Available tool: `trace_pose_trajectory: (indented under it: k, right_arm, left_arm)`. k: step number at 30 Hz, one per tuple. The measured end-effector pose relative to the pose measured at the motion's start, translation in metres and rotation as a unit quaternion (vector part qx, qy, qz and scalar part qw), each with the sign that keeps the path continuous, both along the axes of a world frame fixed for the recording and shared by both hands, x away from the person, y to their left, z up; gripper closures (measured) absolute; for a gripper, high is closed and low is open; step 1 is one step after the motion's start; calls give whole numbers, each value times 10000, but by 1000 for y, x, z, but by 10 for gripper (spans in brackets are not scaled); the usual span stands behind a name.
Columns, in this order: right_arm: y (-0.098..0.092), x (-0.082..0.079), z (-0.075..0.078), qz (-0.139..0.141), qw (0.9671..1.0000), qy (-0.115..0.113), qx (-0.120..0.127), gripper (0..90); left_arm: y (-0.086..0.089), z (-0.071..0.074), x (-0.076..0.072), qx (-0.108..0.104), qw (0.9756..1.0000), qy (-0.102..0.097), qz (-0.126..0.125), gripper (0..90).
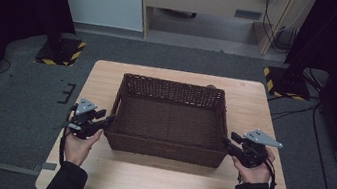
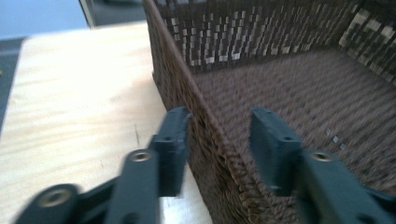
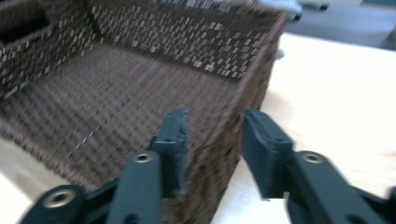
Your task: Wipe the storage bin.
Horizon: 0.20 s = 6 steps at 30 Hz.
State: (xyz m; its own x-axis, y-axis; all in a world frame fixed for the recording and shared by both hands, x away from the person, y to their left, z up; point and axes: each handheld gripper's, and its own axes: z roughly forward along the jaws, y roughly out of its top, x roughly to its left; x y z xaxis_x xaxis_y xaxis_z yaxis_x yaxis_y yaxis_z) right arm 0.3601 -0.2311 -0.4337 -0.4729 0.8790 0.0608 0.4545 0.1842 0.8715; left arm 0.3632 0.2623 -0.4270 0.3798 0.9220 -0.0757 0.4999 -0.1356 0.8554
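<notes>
From above, a big brown woven basket (image 1: 169,120) sits in the middle of a light wooden table (image 1: 163,184). It is shaped like a box with an open top, and its walls are made of dark strips woven together, with little holes near the rim. The left gripper (image 1: 106,121) is at the basket's left wall, and the right gripper (image 1: 228,140) is at its right wall, each held in a hand. In the left gripper view, the basket's (image 2: 289,79) side wall runs up between the two black jaws, one jaw outside over the table (image 2: 79,93) and one jaw inside. The jaws are spread apart, with a gap showing on the inner side, so they do not pinch the wall. In the right gripper view, the basket's (image 3: 140,84) wall also stands between the jaws. They are spread too, and the outer jaw is clear of the wall. The weave looks dark brown with small pale flecks.
</notes>
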Motion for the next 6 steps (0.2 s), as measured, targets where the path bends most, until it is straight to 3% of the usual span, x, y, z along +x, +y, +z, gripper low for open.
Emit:
trace_pose_trajectory:
  k: [3,6]
  right_arm:
    - [-12,-1,5,-226,9994,-247,109,463]
    - [-25,-1,5,-507,9980,-327,162,395]
  left_arm:
    - [9,5,-5,-136,9997,-196,113,452]
    - [20,6,-9,-201,9992,-292,183,409]
